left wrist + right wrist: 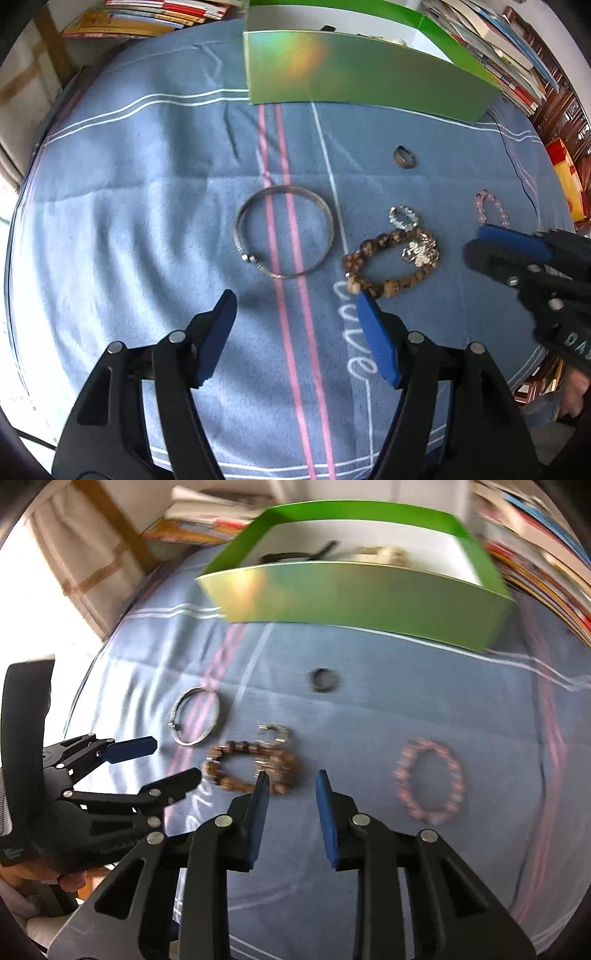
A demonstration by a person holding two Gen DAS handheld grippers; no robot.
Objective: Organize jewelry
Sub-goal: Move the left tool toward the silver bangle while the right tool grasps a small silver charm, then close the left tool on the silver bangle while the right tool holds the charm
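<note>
A silver bangle (284, 232) lies on the blue cloth, just ahead of my open, empty left gripper (297, 301). Right of it lies a brown bead bracelet (373, 266) with a silver charm (423, 251), a small clear bead ring (403, 218), a dark ring (405, 157) and a pink bead bracelet (491, 208). My right gripper (291, 781) is open and empty, hovering near the brown bracelet (236, 771), with the pink bracelet (430, 781) to its right. The bangle (195, 720) and dark ring (324, 680) lie farther off. An open green box (354, 594) stands behind.
The green box (362, 81) holds a dark item (295, 555) and a pale item (380, 554). Stacked books (147, 18) line the back and right edge (517, 55). A thin black cord (517, 162) runs across the cloth at right. The cloth edge is at left.
</note>
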